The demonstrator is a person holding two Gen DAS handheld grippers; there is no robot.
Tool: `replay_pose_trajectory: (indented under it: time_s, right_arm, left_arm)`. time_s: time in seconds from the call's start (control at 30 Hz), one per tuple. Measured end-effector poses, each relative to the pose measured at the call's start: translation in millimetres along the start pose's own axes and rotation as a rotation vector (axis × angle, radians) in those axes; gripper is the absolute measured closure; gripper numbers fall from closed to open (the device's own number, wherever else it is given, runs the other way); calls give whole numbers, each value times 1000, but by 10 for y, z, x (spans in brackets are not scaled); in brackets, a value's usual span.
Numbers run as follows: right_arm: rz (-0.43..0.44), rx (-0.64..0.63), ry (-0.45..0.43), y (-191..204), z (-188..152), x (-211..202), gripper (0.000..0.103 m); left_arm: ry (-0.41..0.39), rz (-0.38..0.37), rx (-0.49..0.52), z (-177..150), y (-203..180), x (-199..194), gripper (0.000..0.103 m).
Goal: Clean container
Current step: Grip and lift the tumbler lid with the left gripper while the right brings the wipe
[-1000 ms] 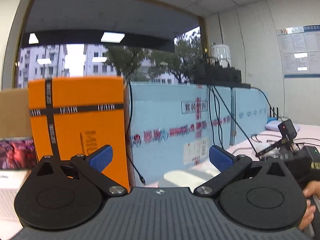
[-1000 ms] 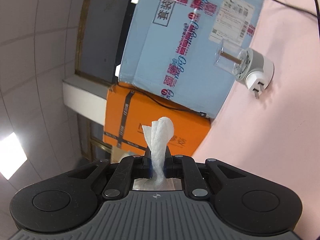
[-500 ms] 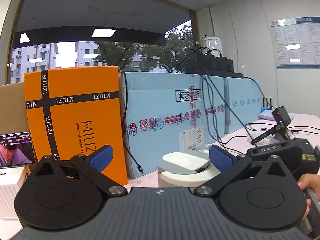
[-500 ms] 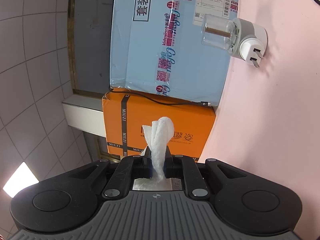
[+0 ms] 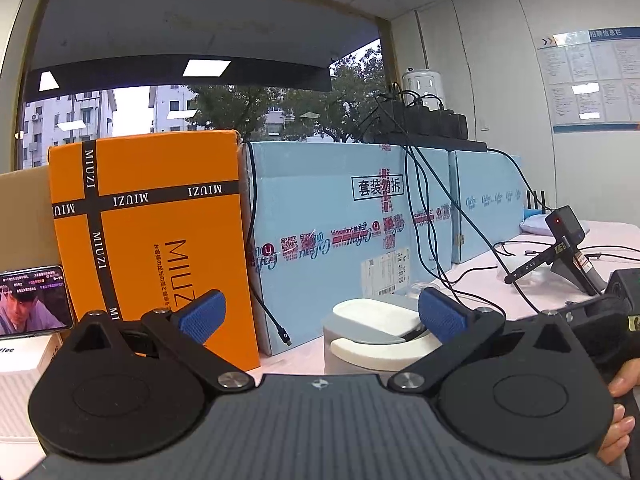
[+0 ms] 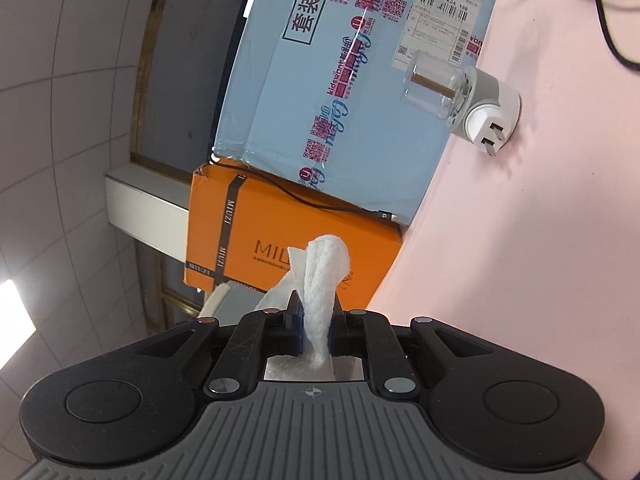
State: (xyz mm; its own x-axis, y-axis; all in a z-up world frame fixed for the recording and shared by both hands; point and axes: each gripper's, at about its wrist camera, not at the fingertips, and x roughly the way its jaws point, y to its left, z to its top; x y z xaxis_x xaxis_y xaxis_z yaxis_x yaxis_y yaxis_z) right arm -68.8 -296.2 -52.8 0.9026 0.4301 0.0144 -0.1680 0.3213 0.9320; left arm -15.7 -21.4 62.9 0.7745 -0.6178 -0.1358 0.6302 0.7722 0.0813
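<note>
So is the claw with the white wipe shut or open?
Shut. The right claw pinches the white wipe between its blue pads, and the wipe sticks up above them.

Can only catch the top of the grey-and-white container (image 5: 372,332), lower half tucked behind the left gripper (image 5: 320,312) body. Phone (image 5: 34,300) chopped off by the frame edge. Tiny print on the wall board (image 5: 592,76), totally unreadable.

1. The left gripper (image 5: 320,316) has its blue fingers (image 5: 202,314) wide apart.
2. The grey and white container (image 5: 372,334) sits between them on the pink table (image 5: 480,276).
3. An orange box (image 5: 152,236) stands beside a blue box (image 5: 340,232).
</note>
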Motion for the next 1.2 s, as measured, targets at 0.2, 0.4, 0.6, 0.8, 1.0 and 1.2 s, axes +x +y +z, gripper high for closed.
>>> replay_pose_trajectory:
  time_s: [0.2,0.4,0.6,0.8,1.0,1.2]
  right_arm:
    - [-42,-41,14,9,-40,-33,93]
    - [124,-3,6,43,0,-114,93]
    - [126,-40,39,115,-27,-127,93]
    - [60,-47,58,78,-47,-154,93]
    - [-44,-96,94,66,-99,-151,93]
    - [3,-110,101,92,-111,-200,93]
  left_arm:
    - [2,-7,-8,-4,10,1,0]
    - [1,-9,-13,-8,14,9,0]
    - [-2,-2,-14,-14,16,10,0]
    - [-3,-3,-15,-18,16,12,0]
    - [-5,-7,-13,-20,17,12,0]
    - [-5,-9,-17,-22,28,12,0]
